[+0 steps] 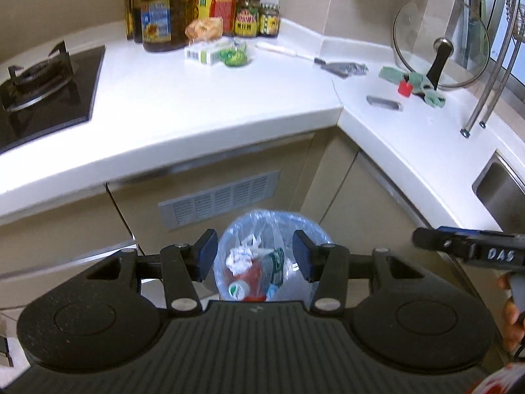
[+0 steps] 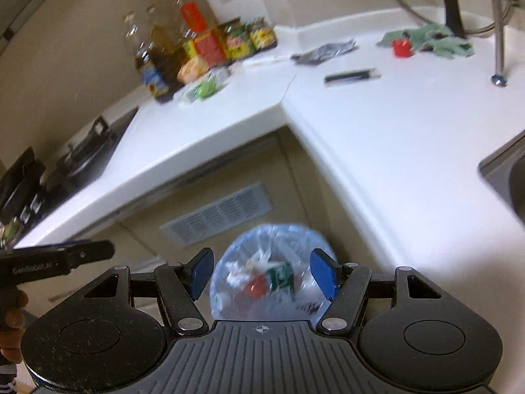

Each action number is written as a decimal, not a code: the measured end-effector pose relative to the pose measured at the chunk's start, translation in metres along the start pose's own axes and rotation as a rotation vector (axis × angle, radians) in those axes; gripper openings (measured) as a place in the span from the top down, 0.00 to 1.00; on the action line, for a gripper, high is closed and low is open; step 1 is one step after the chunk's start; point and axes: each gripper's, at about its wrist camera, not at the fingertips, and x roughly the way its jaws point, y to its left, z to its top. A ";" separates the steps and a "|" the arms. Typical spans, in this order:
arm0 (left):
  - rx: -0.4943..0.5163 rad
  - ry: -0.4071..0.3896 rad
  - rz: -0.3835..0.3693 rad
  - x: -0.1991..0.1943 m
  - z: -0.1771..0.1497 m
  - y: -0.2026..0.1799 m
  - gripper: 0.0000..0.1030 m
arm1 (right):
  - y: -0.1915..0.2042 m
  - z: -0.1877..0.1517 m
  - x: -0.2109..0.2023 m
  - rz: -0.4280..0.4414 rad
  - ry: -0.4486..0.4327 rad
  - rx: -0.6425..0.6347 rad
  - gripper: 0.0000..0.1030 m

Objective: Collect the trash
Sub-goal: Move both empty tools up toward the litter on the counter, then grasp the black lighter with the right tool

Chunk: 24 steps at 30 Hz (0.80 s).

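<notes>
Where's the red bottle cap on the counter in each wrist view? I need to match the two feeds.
Left wrist: red cap upper right, on the green cloth before the glass lid.
Right wrist: red cap upper right, same green cloth around it.
Shared landmark: lined trash bin low centre, between each gripper's fingers.

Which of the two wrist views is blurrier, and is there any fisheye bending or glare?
Right wrist view: motion blur smears the jars and trash bin. Left wrist view: much sharper, jar labels nearly legible, though the countertop edge bows from fisheye distortion. Glare: the white counter looks washed out in both views.
</notes>
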 end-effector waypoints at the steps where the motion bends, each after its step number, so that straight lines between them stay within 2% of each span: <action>1: 0.004 -0.007 -0.001 0.001 0.004 0.000 0.55 | -0.004 0.005 -0.001 -0.005 -0.015 0.005 0.37; 4: 0.019 -0.026 -0.002 0.007 0.019 0.002 0.55 | -0.014 0.023 -0.005 -0.029 -0.061 0.014 0.33; 6: 0.031 -0.040 -0.010 0.013 0.031 0.003 0.55 | -0.021 0.036 -0.006 -0.046 -0.104 0.022 0.16; 8: 0.043 -0.054 -0.018 0.021 0.043 0.004 0.54 | -0.028 0.049 -0.005 -0.061 -0.137 0.021 0.12; 16: 0.094 -0.080 -0.050 0.069 0.104 0.013 0.54 | -0.047 0.106 0.031 -0.137 -0.221 -0.020 0.09; 24: 0.143 -0.097 -0.052 0.119 0.159 0.027 0.53 | -0.068 0.151 0.091 -0.185 -0.219 -0.032 0.08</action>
